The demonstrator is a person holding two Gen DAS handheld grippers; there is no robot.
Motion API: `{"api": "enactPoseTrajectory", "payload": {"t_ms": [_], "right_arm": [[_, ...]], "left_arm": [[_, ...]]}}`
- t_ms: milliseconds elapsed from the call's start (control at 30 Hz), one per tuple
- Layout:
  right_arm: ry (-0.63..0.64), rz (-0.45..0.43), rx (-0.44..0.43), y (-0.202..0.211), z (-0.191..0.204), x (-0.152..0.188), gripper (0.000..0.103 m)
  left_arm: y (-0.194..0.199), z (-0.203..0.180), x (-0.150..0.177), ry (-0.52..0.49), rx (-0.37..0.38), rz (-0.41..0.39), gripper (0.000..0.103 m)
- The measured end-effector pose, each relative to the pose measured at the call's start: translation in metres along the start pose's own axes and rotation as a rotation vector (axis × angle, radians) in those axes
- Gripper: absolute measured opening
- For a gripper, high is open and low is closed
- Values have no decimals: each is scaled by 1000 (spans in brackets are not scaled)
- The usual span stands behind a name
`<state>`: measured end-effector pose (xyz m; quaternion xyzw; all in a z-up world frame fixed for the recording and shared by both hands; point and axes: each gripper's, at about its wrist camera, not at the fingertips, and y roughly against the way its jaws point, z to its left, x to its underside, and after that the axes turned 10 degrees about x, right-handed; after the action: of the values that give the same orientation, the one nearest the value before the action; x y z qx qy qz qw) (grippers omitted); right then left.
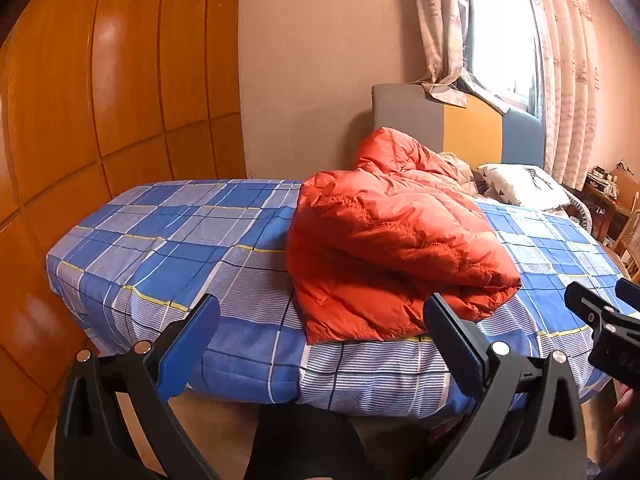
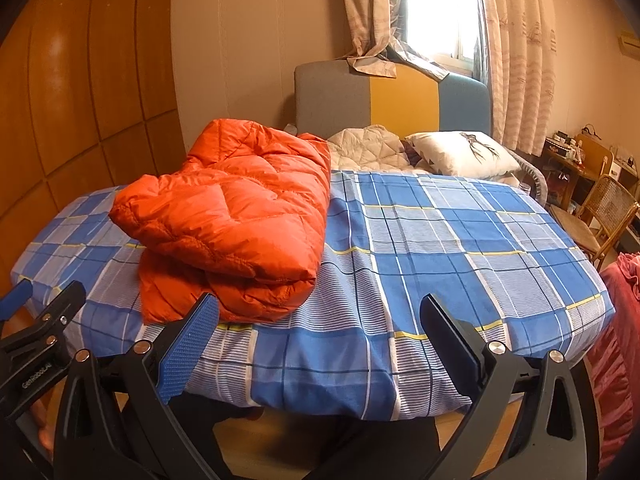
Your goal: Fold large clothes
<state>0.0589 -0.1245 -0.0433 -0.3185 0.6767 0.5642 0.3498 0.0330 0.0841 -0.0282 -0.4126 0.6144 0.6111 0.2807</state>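
An orange quilted down jacket (image 1: 394, 236) lies folded in a thick bundle on the bed with the blue plaid sheet (image 1: 168, 240). In the right wrist view the jacket (image 2: 236, 216) sits left of centre on the sheet (image 2: 460, 248). My left gripper (image 1: 320, 320) stands open at the foot of the bed, just short of the jacket's near edge, holding nothing. My right gripper (image 2: 320, 320) is open too, off the bed's near edge and to the right of the jacket. The right gripper (image 1: 600, 312) shows at the far right of the left wrist view. The left gripper (image 2: 36, 312) shows at the left of the right wrist view.
A white pillow (image 2: 464, 154) and a pale quilt (image 2: 368, 148) lie by the grey, yellow and blue headboard (image 2: 400, 96). A wooden wardrobe (image 1: 100, 100) lines the left wall. A cane chair (image 2: 600, 216) and a cluttered desk (image 2: 576, 160) stand right. Red fabric (image 2: 616, 344) hangs at the right edge.
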Motion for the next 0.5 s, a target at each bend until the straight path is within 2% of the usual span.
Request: {"api": "enactPoseTrajectory", "payload": {"t_ms": [500], "right_arm": [[0,8,-4,-5,-1,2,100]], "left_arm": [[1,-3,-2,-15,-2,-14,101]]}}
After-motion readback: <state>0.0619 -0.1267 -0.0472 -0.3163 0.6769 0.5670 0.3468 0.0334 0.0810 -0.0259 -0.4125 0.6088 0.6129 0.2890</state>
